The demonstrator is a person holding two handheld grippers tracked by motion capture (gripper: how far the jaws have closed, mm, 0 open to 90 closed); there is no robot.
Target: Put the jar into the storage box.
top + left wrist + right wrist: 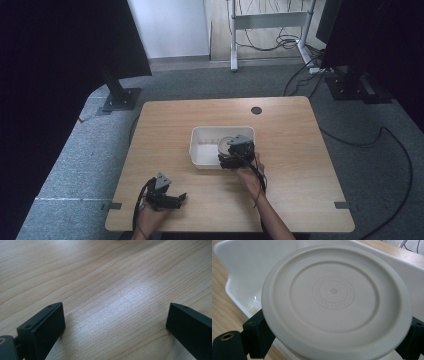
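The right tool gripped a round cream lid by its rim, one jaw at each side, and held it over the near right part of the white tub on the bench. The lid faced its flat side with the ringed stamp toward the tool's camera. Being round, it had no long axis; its disc was tilted, neither lying flat nor standing fully on edge. To do the step well, the person would probably need to lower the lid until it was down inside the walls, level it, and only then ease the jaws apart, since a rim hold on a smooth disc could slip. The left tool rested open and empty over bare wood near the front edge.
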